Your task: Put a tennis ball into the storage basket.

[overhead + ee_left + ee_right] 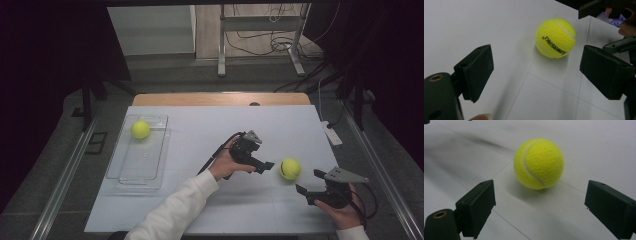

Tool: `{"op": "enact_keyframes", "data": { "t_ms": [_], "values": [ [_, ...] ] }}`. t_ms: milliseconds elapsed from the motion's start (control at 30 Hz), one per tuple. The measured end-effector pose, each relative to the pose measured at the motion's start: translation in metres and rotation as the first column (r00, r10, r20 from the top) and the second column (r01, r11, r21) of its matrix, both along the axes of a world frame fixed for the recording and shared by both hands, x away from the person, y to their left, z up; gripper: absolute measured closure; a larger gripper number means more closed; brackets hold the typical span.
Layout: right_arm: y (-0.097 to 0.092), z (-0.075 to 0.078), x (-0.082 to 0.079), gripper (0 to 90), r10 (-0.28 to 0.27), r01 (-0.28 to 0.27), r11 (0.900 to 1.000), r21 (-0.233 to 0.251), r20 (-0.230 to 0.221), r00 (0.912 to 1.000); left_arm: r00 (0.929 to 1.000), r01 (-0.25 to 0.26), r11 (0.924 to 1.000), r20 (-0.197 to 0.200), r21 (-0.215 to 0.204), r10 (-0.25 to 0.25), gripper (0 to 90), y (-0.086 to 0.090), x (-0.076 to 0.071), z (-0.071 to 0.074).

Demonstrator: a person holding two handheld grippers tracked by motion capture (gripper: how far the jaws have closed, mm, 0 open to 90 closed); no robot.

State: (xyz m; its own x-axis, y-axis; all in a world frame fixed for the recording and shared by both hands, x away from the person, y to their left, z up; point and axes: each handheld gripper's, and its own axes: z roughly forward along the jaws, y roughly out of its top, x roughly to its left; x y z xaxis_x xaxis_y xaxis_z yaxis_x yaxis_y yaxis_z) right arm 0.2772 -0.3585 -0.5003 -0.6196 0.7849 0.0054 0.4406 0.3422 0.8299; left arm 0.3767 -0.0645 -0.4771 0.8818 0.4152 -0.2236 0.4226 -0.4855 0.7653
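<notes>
A yellow tennis ball [290,169] lies on the white table sheet [210,130], right of centre. My left gripper [265,162] is just left of it, jaws open and aimed at it with nothing between them. In the left gripper view the ball [555,37] sits a little beyond the open gripper [539,67], untouched. My right gripper [308,181] faces the ball from the lower right, also open. The right gripper view has the ball [538,163] ahead of the open gripper [544,202], clear of both pads. A second yellow ball [140,129] rests in a clear tray [125,167] at the left.
The tray lies along the sheet's left side. A white object [332,134] sits at the table's right edge. A wooden strip [220,98] runs along the far edge. The other gripper [606,27] and a hand appear at the top right of the left gripper view.
</notes>
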Motion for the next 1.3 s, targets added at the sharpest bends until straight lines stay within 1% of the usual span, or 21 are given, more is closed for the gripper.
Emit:
{"op": "enact_keyframes", "data": {
  "t_ms": [100,267,433,633,967,1300],
  "values": [
    [0.000,0.000,0.000,10.1,0.003,-0.003,1.0000,0.006,0.000,1.0000,1.0000,0.004,1.0000,-0.008,-0.006,-0.004,12.6,-0.003,0.001,-0.001],
    [0.000,0.000,0.000,10.1,0.004,-0.004,1.0000,0.007,0.000,1.0000,0.9999,0.010,0.9999,-0.010,-0.009,-0.011,12.6,-0.006,0.001,-0.001],
    [0.000,-0.001,0.000,10.1,0.004,-0.004,1.0000,0.005,-0.004,1.0000,0.9997,0.021,0.9998,-0.011,-0.003,-0.021,12.6,-0.010,0.001,-0.003],
    [-0.001,-0.001,0.001,10.1,0.000,0.000,1.0000,0.001,-0.007,1.0000,0.9994,0.030,0.9995,-0.014,-0.005,-0.030,12.6,-0.018,0.003,-0.002],
    [-0.001,-0.002,0.001,10.1,0.004,-0.004,0.9999,0.012,-0.008,1.0000,0.9987,0.044,0.9990,-0.023,-0.004,-0.044,12.4,-0.032,0.006,-0.003],
    [-0.001,-0.002,0.001,10.1,0.005,-0.005,0.9999,0.010,-0.009,1.0000,0.9974,0.061,0.9981,-0.039,0.007,-0.060,12.3,-0.046,0.008,-0.009]
  ]
}}
